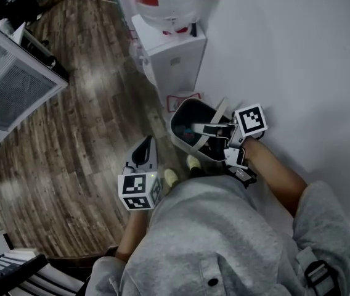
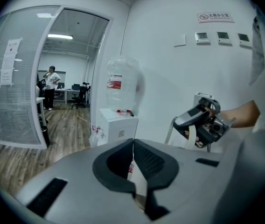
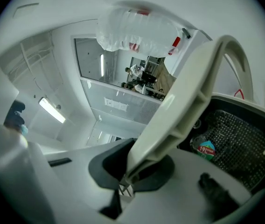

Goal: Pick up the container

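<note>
**A:** What is being held at this moment, and where is the container?

**B:** The pale handle (image 3: 188, 106) of the container (image 1: 183, 139) is being clamped by the right tongs (image 3: 128, 172). The dark tub is hanging just beyond and below them. The left tongs (image 2: 133, 144) are being carried pressed together on nothing, well off to the side of the tub.

**A:** What could be going wrong from here?

**B:** The handle seems to be gripped toward one end, not at the top of its arch. A lopsided hang is therefore being risked. The tub could tip or swing as it is raised, and the smooth plastic could slide out through the pads. The wall (image 1: 298, 54) is lying close beside the right tongs, and the water bottle (image 1: 166, 2) is standing on its stand just ahead of them. A swinging tub could be knocked against either.

**A:** What is being hidden or cut off?

**B:** Whether the tub's bottom is clear of the floor (image 1: 82, 134) cannot be told, since that spot is being covered by the tub and by the person's body. Inside the tub only a dark mesh pattern and a small sticker (image 3: 206, 148) are being shown. The contents are too dim to be named, and the tub's far rim is being cut off at the edge of the right gripper view.
</note>
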A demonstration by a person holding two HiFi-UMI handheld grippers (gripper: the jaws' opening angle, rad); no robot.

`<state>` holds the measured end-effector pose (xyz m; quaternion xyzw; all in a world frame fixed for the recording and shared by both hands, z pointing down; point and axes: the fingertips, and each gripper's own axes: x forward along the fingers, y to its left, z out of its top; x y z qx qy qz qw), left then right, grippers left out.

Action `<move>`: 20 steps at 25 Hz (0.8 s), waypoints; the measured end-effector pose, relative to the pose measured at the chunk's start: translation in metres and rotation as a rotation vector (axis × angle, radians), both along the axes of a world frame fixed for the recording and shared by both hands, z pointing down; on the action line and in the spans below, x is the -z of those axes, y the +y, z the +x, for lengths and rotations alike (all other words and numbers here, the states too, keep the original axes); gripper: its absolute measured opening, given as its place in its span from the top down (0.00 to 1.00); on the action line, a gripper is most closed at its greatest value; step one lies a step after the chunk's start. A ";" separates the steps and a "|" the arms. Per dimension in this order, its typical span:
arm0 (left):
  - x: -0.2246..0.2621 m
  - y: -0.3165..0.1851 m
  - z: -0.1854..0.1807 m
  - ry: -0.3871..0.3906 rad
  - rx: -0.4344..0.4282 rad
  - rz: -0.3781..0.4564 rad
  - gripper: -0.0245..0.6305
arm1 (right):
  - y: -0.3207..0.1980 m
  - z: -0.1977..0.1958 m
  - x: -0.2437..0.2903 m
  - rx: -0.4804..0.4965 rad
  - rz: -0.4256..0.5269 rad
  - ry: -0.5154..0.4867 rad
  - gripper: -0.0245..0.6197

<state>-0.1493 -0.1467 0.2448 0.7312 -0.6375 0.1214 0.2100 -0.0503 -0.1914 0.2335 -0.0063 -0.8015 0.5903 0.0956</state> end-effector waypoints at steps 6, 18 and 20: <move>0.015 -0.003 0.002 -0.011 -0.005 0.025 0.94 | -0.002 0.005 0.000 -0.007 0.019 0.020 0.92; 0.017 -0.002 0.008 -0.011 -0.054 0.007 0.94 | 0.000 0.009 0.001 -0.033 0.024 0.037 0.92; 0.017 -0.003 0.011 -0.011 -0.058 0.006 0.94 | 0.000 0.012 0.000 -0.036 0.022 0.034 0.92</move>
